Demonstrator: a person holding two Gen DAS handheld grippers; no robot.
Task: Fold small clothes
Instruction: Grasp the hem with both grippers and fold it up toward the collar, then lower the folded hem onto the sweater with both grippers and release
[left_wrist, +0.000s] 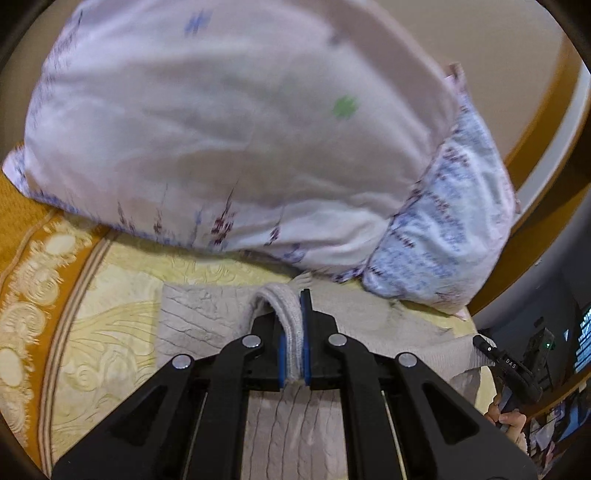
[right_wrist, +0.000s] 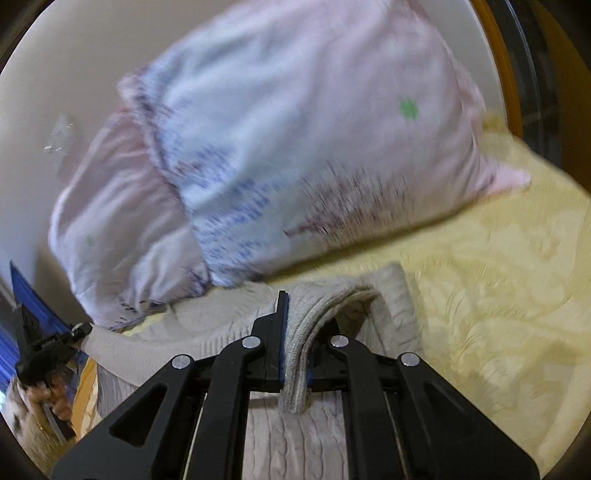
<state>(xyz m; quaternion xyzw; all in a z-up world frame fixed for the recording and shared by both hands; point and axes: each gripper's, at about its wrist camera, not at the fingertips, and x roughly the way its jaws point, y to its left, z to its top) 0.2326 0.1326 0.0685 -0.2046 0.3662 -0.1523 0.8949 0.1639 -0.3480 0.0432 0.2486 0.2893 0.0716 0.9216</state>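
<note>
A beige cable-knit garment (left_wrist: 207, 317) lies on the yellow patterned bedspread (left_wrist: 122, 295). My left gripper (left_wrist: 294, 332) is shut on a ribbed edge of the garment, which loops up between the blue pads. My right gripper (right_wrist: 295, 339) is shut on another ribbed edge of the same garment (right_wrist: 391, 306), lifted in a fold. The right gripper shows at the right edge of the left wrist view (left_wrist: 506, 365); the left gripper shows at the left edge of the right wrist view (right_wrist: 48, 350).
Two pale floral pillows (left_wrist: 236, 129) lean against the wall just beyond the garment, also in the right wrist view (right_wrist: 295, 147). A wooden bed frame (left_wrist: 535, 177) curves at the right. The bedspread (right_wrist: 498, 277) stretches to the right.
</note>
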